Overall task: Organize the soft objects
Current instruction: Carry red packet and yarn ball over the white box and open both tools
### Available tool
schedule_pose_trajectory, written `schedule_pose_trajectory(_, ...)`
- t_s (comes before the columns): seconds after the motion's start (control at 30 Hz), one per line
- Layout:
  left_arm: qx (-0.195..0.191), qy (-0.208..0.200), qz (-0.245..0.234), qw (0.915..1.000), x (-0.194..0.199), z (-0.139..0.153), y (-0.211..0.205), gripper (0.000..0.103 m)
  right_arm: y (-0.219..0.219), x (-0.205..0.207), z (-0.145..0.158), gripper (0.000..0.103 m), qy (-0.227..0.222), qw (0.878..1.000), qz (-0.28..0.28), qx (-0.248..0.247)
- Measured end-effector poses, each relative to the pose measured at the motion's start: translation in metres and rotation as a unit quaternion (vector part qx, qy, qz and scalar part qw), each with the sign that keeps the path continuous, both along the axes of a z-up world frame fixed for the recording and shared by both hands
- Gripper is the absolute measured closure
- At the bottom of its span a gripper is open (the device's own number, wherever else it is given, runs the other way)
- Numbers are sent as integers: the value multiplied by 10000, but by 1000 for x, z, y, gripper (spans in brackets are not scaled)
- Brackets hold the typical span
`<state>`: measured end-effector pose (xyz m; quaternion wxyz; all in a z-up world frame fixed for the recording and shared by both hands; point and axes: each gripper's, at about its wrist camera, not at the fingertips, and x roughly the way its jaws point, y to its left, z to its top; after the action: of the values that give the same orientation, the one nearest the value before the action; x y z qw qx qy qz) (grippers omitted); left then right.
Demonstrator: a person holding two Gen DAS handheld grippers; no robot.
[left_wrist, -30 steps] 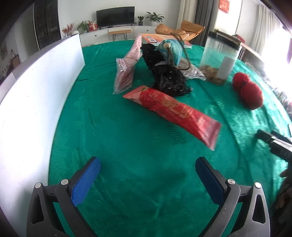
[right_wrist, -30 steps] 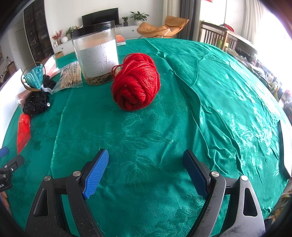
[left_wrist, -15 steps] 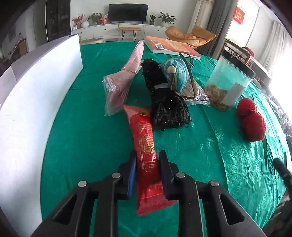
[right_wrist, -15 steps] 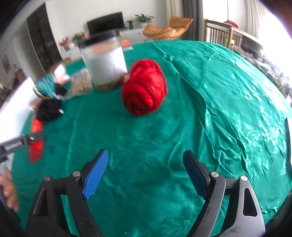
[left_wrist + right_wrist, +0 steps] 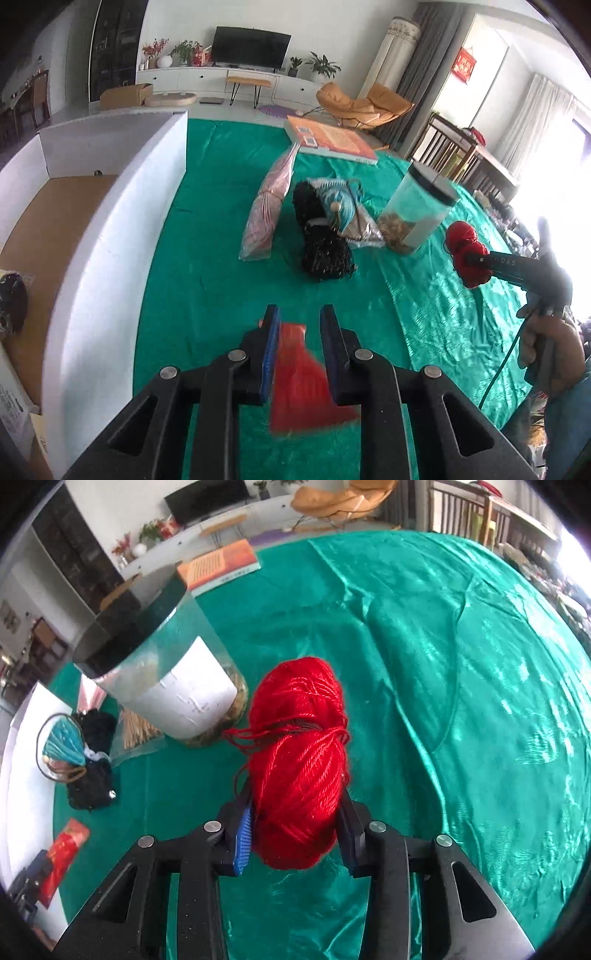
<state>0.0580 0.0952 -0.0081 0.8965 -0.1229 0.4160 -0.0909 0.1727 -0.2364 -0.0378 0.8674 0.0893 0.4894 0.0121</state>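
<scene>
So we've got a tabletop [image 5: 207,280] under a shiny green cloth, a bit wrinkled on the right. Sitting on it: a white box [image 5: 110,236] along the left edge, an orange book [image 5: 328,142] at the far end, a pinkish packet [image 5: 266,214], and a black mesh bundle [image 5: 325,251] with a teal pouch [image 5: 341,201] on top. Just beside those we see a clear bag of sticks [image 5: 136,727] and a clear jar [image 5: 417,214] with a black lid.
</scene>
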Motion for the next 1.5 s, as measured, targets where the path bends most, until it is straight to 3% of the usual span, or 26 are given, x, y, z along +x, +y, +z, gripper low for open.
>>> schedule_pose_trajectory(0.1, -116, -273, 70, 9995, -8, 27, 17, 81, 9, -18, 51, 63, -643, 9979, 70, -80)
schedule_pose_trajectory(0.23, -234, -434, 260, 9984, -19, 48, 44, 81, 60, -41, 113, 63, -1210, 9897, 762, -16)
schedule_pose_trajectory(0.37, 441, -110, -27, 9990, -31, 47, 42, 79, 112, -70, 147, 63, -1642, 9766, 1369, 231)
schedule_pose_trajectory(0.43, 505, 106, -363, 9980, -37, 35, 26, 73, 120, -80, 151, 62, -1740, 9738, 1424, 332)
schedule_pose_trajectory(0.47, 434, 192, -484, 9977, -38, 25, 18, 53, 120, -84, 149, 62, -1733, 9738, 1416, 395)
schedule_pose_trajectory(0.5, 354, 237, -550, 9976, -39, 16, 10, 19, 119, -88, 146, 62, -1704, 9745, 1399, 426)
schedule_pose_trajectory(0.53, 311, 213, -565, 9977, -40, 7, 3, 6, 116, -90, 142, 62, -1669, 9756, 1365, 419)
schedule_pose_trajectory(0.57, 341, 134, -571, 9977, -42, 0, -5, 1, 113, -94, 138, 62, -1625, 9771, 1317, 394)
schedule_pose_trajectory(0.67, 701, 172, -719, 9948, -38, -20, -28, 1, 94, -104, 124, 62, -1474, 9812, 1187, 374)
schedule_pose_trajectory(0.73, 1079, 329, -634, 9916, -30, -36, -39, 10, 81, -108, 119, 62, -1408, 9831, 1103, 386)
schedule_pose_trajectory(0.77, 1155, 464, -624, 9903, -25, -45, -41, 25, 77, -111, 116, 62, -1384, 9838, 1069, 401)
schedule_pose_trajectory(0.83, 1260, 835, -618, 9866, -16, -65, -44, 40, 71, -115, 111, 61, -1346, 9848, 1009, 441)
schedule_pose_trajectory(0.87, 1329, 949, -616, 9847, -13, -73, -45, 54, 69, -116, 110, 61, -1329, 9851, 986, 473)
schedule_pose_trajectory(0.93, 1695, 685, -551, 9816, -15, -74, -48, 76, 68, -117, 107, 61, -1314, 9852, 960, 540)
schedule_pose_trajectory(0.97, 1656, 693, -563, 9821, -16, -73, -47, 84, 69, -117, 107, 61, -1315, 9851, 954, 560)
schedule_pose_trajectory(1.13, 591, 276, -353, 9972, -39, -20, -5, 87, 86, -121, 116, 61, -1379, 9816, 1184, 592)
schedule_pose_trajectory(1.23, 345, -107, -48, 9993, -64, 28, 39, 86, 119, -126, 128, 61, -1438, 9741, 1556, 792)
schedule_pose_trajectory(1.37, 764, -453, 708, 9935, -100, 70, 111, 86, 187, -136, 145, 61, -1424, 9532, 2301, 1349)
schedule_pose_trajectory(1.47, 1388, -191, 1401, 9802, -119, 70, 159, 84, 249, -145, 149, 61, -1218, 9298, 2975, 1790)
schedule_pose_trajectory(1.5, 1545, -52, 1589, 9751, -124, 64, 173, 81, 268, -148, 145, 57, -1086, 9223, 3170, 1927)
